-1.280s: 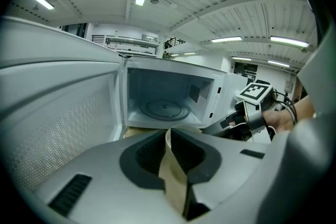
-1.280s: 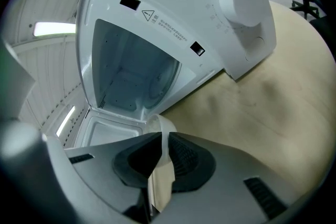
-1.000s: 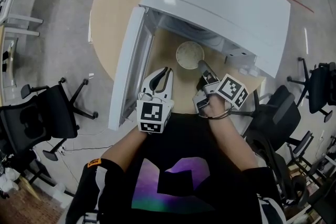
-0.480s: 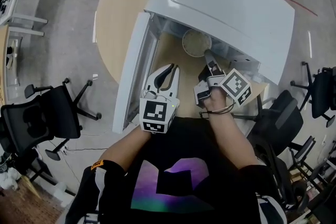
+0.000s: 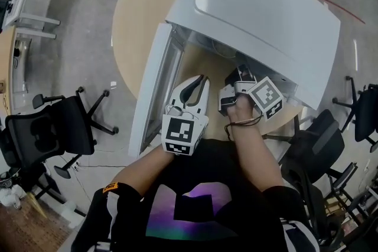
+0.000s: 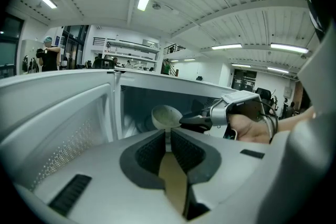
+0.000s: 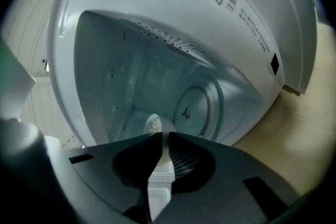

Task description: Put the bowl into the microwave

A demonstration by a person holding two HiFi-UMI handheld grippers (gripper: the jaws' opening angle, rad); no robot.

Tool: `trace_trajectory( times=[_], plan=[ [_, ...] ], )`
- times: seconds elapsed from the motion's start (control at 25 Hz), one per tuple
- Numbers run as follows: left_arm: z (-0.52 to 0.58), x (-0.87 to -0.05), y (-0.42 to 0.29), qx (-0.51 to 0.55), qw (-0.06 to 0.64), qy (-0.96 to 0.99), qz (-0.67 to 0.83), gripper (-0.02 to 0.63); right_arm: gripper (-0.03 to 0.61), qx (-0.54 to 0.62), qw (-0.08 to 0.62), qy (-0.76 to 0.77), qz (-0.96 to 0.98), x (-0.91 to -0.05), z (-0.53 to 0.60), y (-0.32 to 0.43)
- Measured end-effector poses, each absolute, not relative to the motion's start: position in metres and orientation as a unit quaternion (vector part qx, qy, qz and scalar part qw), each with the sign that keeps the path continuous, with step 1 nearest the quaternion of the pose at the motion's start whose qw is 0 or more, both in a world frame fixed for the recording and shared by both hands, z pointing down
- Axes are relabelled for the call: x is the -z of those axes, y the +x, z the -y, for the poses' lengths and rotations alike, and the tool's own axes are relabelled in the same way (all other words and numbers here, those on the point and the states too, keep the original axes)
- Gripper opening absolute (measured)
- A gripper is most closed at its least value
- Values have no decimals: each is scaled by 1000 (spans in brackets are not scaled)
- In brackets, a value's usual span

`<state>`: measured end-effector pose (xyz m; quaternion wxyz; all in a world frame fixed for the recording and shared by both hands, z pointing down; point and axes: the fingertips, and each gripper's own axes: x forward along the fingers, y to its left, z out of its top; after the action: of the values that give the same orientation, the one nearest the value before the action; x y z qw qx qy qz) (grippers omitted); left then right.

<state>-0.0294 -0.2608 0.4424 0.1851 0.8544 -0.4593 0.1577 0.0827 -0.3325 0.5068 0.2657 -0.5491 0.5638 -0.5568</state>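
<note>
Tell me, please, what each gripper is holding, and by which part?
The right gripper holds the bowl by its rim; the left gripper holds nothing.

In the right gripper view, the right gripper's closed jaws hid nearly all of the bowl. Only a pale sliver of rim showed just above their tips, and where the pads met the rim could not be made out. From the head view the bowl did not show at all. The microwave's roof covered it, together with that gripper's tips. In the left gripper view the bowl's underside was hidden behind the left gripper, straight ahead of its jaws. The warning print on the microwave's casing, above and right of the right gripper, was too blurred to read.
</note>
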Motion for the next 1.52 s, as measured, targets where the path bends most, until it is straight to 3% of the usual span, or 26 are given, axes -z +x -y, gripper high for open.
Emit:
trace_trajectory(
  times=[1.52],
  plan=[
    [292,-450,-17,-170,192,843,473,78,54,539,295,-596,-517,-546,374,114]
  ],
)
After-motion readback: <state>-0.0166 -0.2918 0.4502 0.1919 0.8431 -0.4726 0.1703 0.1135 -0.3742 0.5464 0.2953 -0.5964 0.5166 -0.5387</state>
